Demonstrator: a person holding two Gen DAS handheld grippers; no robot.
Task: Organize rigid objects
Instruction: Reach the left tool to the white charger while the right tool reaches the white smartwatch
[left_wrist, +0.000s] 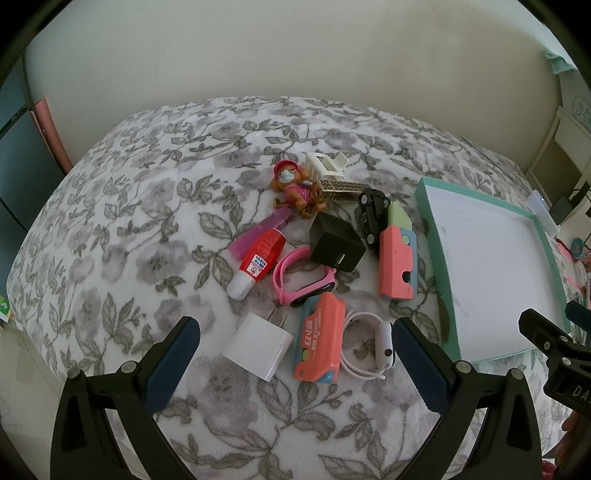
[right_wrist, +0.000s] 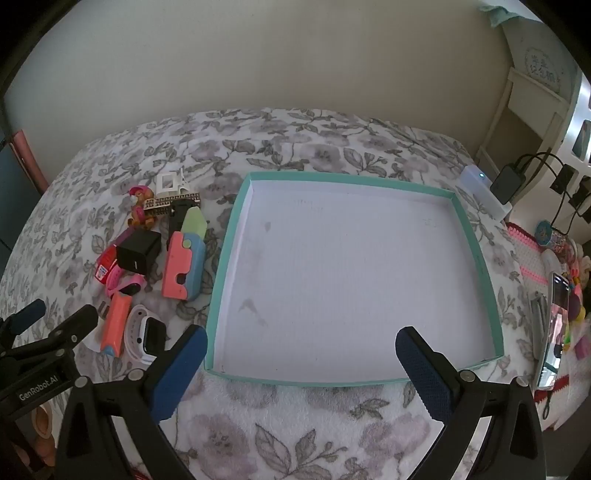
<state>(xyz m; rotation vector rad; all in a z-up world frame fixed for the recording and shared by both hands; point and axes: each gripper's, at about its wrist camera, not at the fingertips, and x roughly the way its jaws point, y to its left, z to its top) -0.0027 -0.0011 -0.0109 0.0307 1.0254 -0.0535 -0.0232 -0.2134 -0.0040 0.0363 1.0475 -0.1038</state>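
1. The rigid objects lie in a loose pile on a bed covered by a floral blanket (left_wrist: 110, 258). An empty teal-rimmed tray (right_wrist: 236, 229) sits just beside the pile, on its right.

2. The left gripper (left_wrist: 295, 354) hangs over the near end of the pile, its jaws released and spread wide, grasping nothing. The right gripper (right_wrist: 301, 369) hangs over the tray's near rim, its jaws likewise wide and empty.

3. The relation that matters: the white charger (left_wrist: 258, 347) lies directly between the left jaws, slightly ahead of the pads, with its prongs pointing away toward the pile. The coral toy car (left_wrist: 317, 339) lies just beside it to the right, its long axis running away from the camera. The white smartwatch (left_wrist: 380, 343) touches the car's far side, close to the right-hand pad.

4. The left hand is plainly nearer to the pile; the right would have to cross leftward over the tray's edge to reach it.

5. My judgement: nothing is sorted yet, and the charger is the natural first pick for the left jaws, then a carry rightward into the tray.

6. Risk: closing could nudge the car against the charger.
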